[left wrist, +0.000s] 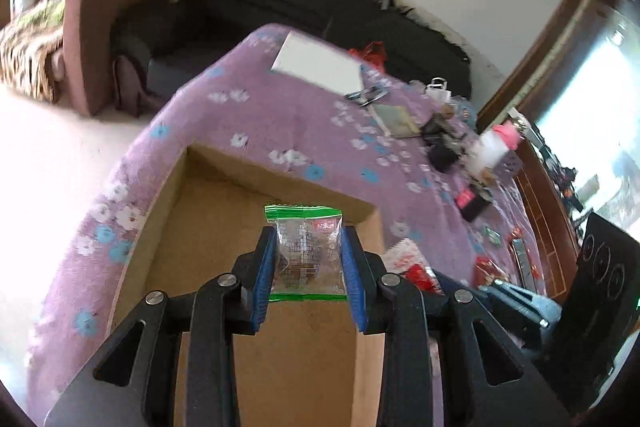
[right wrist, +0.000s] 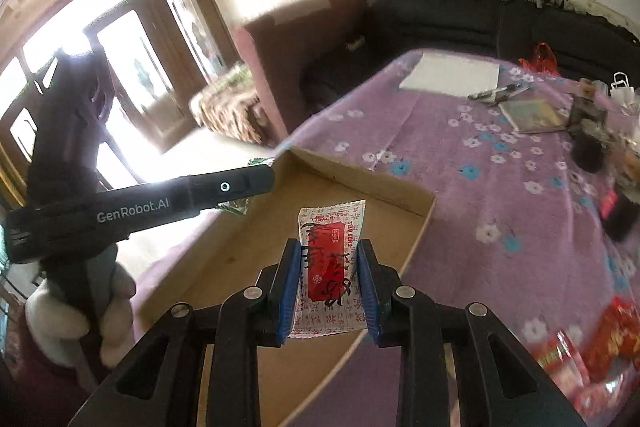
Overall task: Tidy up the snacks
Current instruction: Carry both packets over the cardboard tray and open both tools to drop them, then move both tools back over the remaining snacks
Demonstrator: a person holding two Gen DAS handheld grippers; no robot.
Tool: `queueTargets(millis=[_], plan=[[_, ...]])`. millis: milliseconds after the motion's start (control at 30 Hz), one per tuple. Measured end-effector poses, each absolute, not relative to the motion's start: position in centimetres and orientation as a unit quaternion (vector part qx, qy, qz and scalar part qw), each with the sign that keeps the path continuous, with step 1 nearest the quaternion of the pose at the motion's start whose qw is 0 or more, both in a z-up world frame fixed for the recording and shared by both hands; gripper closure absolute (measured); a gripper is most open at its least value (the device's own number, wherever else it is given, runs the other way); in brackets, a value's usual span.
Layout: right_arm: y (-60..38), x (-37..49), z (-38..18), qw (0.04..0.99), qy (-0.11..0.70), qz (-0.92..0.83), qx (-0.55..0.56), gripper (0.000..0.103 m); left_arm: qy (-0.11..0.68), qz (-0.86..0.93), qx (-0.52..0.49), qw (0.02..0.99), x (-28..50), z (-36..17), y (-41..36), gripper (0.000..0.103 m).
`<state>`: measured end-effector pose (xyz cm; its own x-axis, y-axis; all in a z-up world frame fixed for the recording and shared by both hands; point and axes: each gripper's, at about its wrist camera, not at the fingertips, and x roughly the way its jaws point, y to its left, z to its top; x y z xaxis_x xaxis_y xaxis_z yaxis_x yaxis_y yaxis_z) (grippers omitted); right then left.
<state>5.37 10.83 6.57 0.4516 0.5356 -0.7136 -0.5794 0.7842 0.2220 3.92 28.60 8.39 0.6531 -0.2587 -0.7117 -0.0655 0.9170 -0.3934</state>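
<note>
My left gripper [left wrist: 307, 253] is shut on a clear snack packet with green edges [left wrist: 306, 255] and holds it above the open cardboard box [left wrist: 208, 227]. My right gripper [right wrist: 328, 277] is shut on a white and red snack packet [right wrist: 330, 267] and holds it above the same box [right wrist: 256, 251], near its right wall. The left gripper's body [right wrist: 140, 203] shows in the right wrist view, over the box's left side. The box floor looks bare where it shows.
The box sits on a purple flowered cloth [left wrist: 280, 123] over a table. More red snack packets [right wrist: 592, 347] lie at the right. A white sheet [left wrist: 320, 65], a booklet [right wrist: 534, 115] and small clutter lie farther back. A dark sofa [right wrist: 460, 23] stands behind.
</note>
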Motion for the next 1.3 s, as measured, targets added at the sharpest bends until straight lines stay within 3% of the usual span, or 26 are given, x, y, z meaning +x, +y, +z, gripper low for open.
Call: queueTargets(millis=[300, 633, 700, 1033, 1100, 1300], plan=[[13.9, 9.1, 1.3, 0.851, 0.435, 0.284, -0.078, 0.074, 0.458, -0.039, -0.212, 0.862, 7.5, 2.9, 28.7, 0.073], [14.2, 9.6, 0.7, 0.860, 0.422, 0.269, -0.096, 0.069, 0.454, -0.015, -0.195, 0.870, 7.8, 2.9, 28.5, 0.071], [14.1, 9.5, 1.0, 0.862, 0.420, 0.268, -0.092, 0.069, 0.451, -0.008, -0.196, 0.871, 7.6, 3.3, 28.8, 0.063], [10.2, 6.8, 5.3, 0.882, 0.388, 0.260, -0.058, 0.068, 0.400, -0.029, -0.205, 0.893, 2.3, 9.3, 27.8, 0.063], [8.7, 5.8, 6.4, 0.887, 0.380, 0.257, -0.047, 0.066, 0.390, -0.042, -0.202, 0.897, 0.7, 10.5, 26.7, 0.056], [3.3, 2.3, 9.7, 0.901, 0.358, 0.245, -0.013, 0.065, 0.369, -0.080, -0.193, 0.906, -3.6, 13.7, 23.5, 0.055]])
